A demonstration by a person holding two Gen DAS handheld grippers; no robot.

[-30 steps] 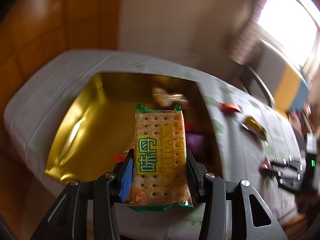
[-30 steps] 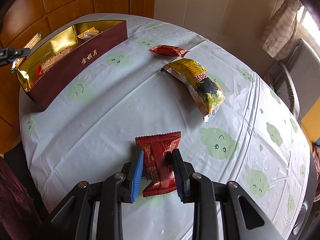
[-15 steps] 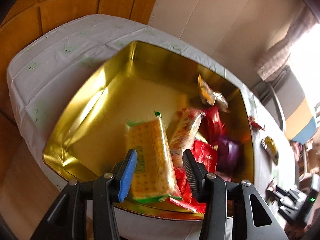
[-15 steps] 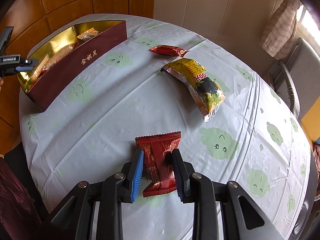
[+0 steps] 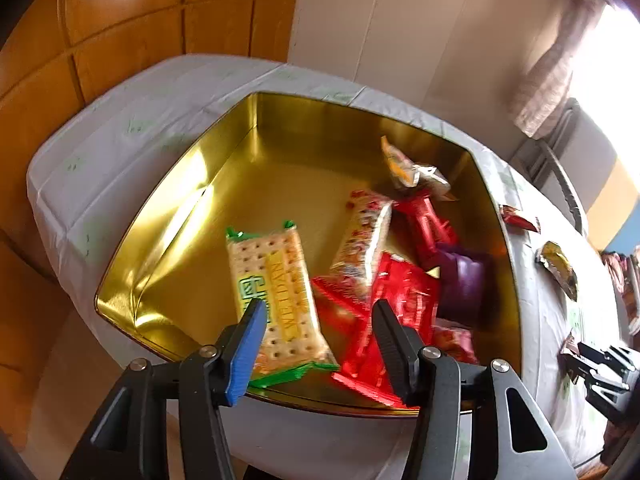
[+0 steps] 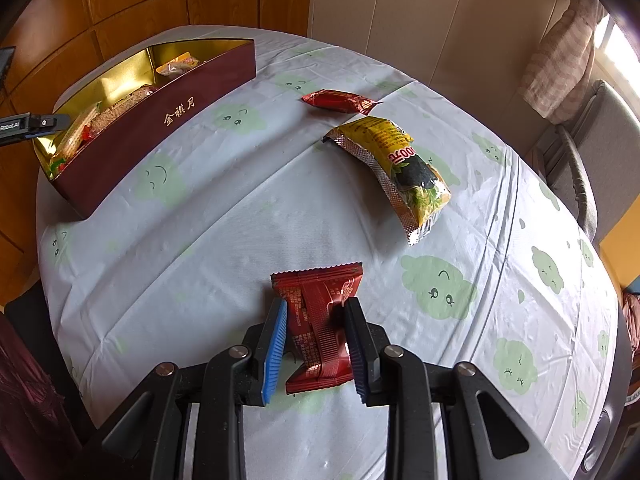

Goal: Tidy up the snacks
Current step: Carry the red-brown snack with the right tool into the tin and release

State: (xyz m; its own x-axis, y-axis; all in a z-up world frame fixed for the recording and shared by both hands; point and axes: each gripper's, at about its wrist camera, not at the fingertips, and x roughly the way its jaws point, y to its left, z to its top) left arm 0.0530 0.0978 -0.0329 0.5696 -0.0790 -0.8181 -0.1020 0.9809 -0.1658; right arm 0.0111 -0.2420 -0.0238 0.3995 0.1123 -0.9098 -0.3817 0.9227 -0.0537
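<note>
My left gripper point(image 5: 318, 308) hangs over the gold-lined box point(image 5: 180, 220), its jaws opening. The green-edged cracker pack point(image 5: 276, 300) lies tilted on the box floor under the fingers, and the pads no longer press on it. Beside it in the box lie red packs point(image 5: 400, 300), a purple pack point(image 5: 464, 280) and other snacks. My right gripper point(image 6: 316, 306) stays low over the tablecloth, shut on a dark red snack pack point(image 6: 320, 288). In the right wrist view the box point(image 6: 160, 120) shows its maroon side at the far left.
A small red pack point(image 6: 340, 101) and a yellow seaweed pack point(image 6: 400, 168) lie on the tablecloth beyond my right gripper. A grey chair point(image 6: 592, 160) stands at the table's right edge. Wood panelling runs behind the box.
The left gripper came down over the box and its jaws widened. The cracker pack left them and now lies in the box. The right gripper and its red pack have not moved.
</note>
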